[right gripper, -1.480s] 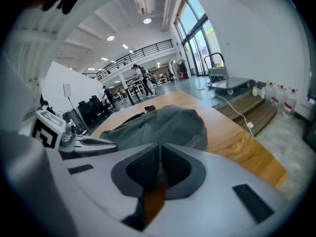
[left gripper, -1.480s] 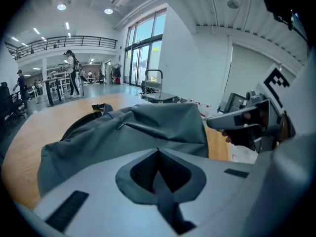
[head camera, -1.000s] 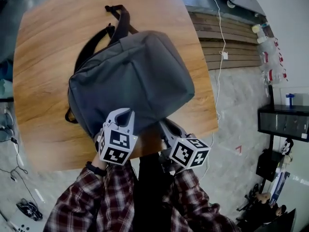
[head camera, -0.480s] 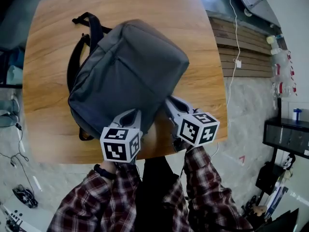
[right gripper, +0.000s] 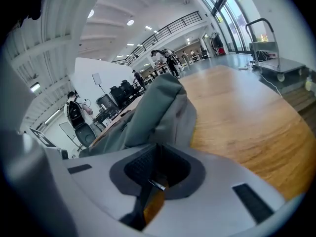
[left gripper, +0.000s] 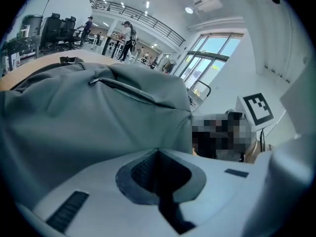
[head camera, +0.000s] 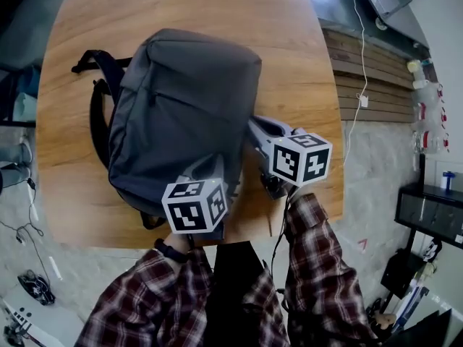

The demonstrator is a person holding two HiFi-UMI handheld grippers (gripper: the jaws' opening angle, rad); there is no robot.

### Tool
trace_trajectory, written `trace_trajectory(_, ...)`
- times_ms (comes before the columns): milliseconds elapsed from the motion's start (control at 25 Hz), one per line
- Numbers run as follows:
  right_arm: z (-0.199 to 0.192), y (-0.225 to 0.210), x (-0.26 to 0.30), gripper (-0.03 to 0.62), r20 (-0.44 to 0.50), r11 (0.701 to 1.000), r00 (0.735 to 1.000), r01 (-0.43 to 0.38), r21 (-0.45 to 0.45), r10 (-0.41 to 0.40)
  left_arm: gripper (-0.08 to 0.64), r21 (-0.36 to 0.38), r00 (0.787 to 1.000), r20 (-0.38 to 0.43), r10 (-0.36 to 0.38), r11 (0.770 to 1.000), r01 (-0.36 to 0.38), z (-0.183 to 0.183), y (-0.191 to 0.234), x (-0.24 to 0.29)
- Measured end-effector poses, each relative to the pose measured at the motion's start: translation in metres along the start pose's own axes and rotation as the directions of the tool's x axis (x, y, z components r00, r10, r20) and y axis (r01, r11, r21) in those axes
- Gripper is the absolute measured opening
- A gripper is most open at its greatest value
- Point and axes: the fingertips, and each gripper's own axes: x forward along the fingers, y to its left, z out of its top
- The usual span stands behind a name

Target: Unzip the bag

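— What had changed on the bench (head camera: 296, 42)?
— The bag (head camera: 181, 100) had swung round. Its straps (head camera: 98, 100) pointed to the frame's left, not the top. Nothing looked opened yet, so I'd judge it was only lined up.
— Count?
— One bag, mid-frame, and two grippers. Left gripper (head camera: 211, 166) fingers were pressed together at its lower edge, and right gripper (head camera: 255, 126) fingers pinched a small metal tab (right gripper: 157, 184), likely the zip pull
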Motion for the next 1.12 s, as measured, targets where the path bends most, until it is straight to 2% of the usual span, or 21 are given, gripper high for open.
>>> trace_trajectory(160, -0.002, -0.006, -0.012, 0.044, 0.012, 1.000, 1.000, -0.008, -0.003, 0.008, 0.009, -0.002, 0.998, -0.031, -0.049, 0.999, 0.049, -0.001, 0.000, 0.001)
trace_trajectory(240, -0.008, -0.011, -0.027, 0.044, 0.010, 1.000, 1.000, 0.002, -0.026, -0.002, 0.009, 0.038, 0.992, -0.073, -0.106, 0.993, 0.109, -0.001, -0.004, -0.002)
trace_trajectory(320, -0.019, -0.013, -0.041, 0.044, -0.028, 0.994, 1.000, 0.011, -0.107, -0.014, 0.009, 0.142, 0.982, -0.105, -0.159, 0.975, 0.173, 0.008, -0.012, -0.008)
trace_trajectory(360, -0.026, -0.012, -0.045, 0.044, -0.060, 0.985, 0.998, 0.012, -0.173, -0.022, 0.009, 0.216, 0.979, -0.108, -0.175, 0.957, 0.195, 0.016, -0.017, -0.012)
trace_trajectory(400, -0.034, -0.009, -0.046, 0.044, -0.099, 0.968, 0.995, 0.006, -0.251, -0.031, 0.009, 0.305, 0.977, -0.109, -0.185, 0.929, 0.210, 0.025, -0.021, -0.014)
trace_trajectory(440, -0.041, -0.006, -0.045, 0.046, -0.140, 0.943, 0.989, -0.008, -0.334, -0.041, 0.009, 0.402, 0.975, -0.113, -0.190, 0.889, 0.220, 0.033, -0.026, -0.014)
trace_trajectory(480, -0.048, -0.002, -0.041, 0.046, -0.179, 0.911, 0.982, -0.026, -0.412, -0.053, 0.009, 0.500, 0.974, -0.127, -0.190, 0.836, 0.228, 0.038, -0.030, -0.012)
trace_trajectory(560, -0.058, 0.000, -0.029, 0.055, -0.238, 0.838, 0.968, -0.063, -0.541, -0.081, 0.009, 0.659, 0.969, -0.176, -0.174, 0.711, 0.247, 0.040, -0.035, 0.001)
trace_trajectory(600, -0.061, 0.000, -0.023, 0.062, -0.257, 0.803, 0.962, -0.078, -0.591, -0.096, 0.009, 0.715, 0.965, -0.203, -0.165, 0.648, 0.261, 0.037, -0.035, 0.008)
trace_trajectory(680, -0.065, 0.001, -0.013, 0.063, -0.286, 0.740, 0.951, -0.109, -0.664, -0.117, 0.009, 0.787, 0.953, -0.250, -0.168, 0.538, 0.302, 0.031, -0.037, 0.018)
trace_trajectory(720, -0.066, 0.002, -0.010, 0.066, -0.299, 0.712, 0.946, -0.125, -0.691, -0.124, 0.009, 0.804, 0.946, -0.270, -0.180, 0.498, 0.324, 0.028, -0.038, 0.020)
trace_trajectory(760, -0.067, 0.002, -0.006, 0.066, -0.311, 0.684, 0.941, -0.140, -0.716, -0.133, 0.009, 0.813, 0.939, -0.285, -0.194, 0.470, 0.344, 0.027, -0.038, 0.021)
trace_trajectory(800, -0.068, 0.002, -0.003, 0.066, -0.322, 0.656, 0.936, -0.155, -0.739, -0.142, 0.009, 0.816, 0.932, -0.296, -0.209, 0.452, 0.360, 0.026, -0.039, 0.021)
trace_trajectory(880, -0.068, 0.002, 0.002, 0.066, -0.339, 0.591, 0.928, -0.188, -0.785, -0.156, 0.009, 0.814, 0.924, -0.306, -0.230, 0.441, 0.379, 0.026, -0.038, 0.023)
trace_trajectory(1040, -0.072, -0.002, 0.008, 0.054, -0.367, 0.392, 0.917, -0.283, -0.875, -0.158, 0.009, 0.792, 0.914, -0.309, -0.264, 0.460, 0.401, 0.024, -0.036, 0.028)
trace_trajectory(1080, -0.072, -0.002, 0.009, 0.054, -0.375, 0.367, 0.914, -0.300, -0.881, -0.154, 0.009, 0.792, 0.913, -0.303, -0.274, 0.461, 0.401, 0.025, -0.036, 0.029)
trace_trajectory(1120, -0.071, -0.002, 0.009, 0.039, -0.381, 0.358, 0.912, -0.308, -0.881, -0.153, 0.009, 0.793, 0.912, -0.296, -0.283, 0.460, 0.400, 0.025, -0.036, 0.029)
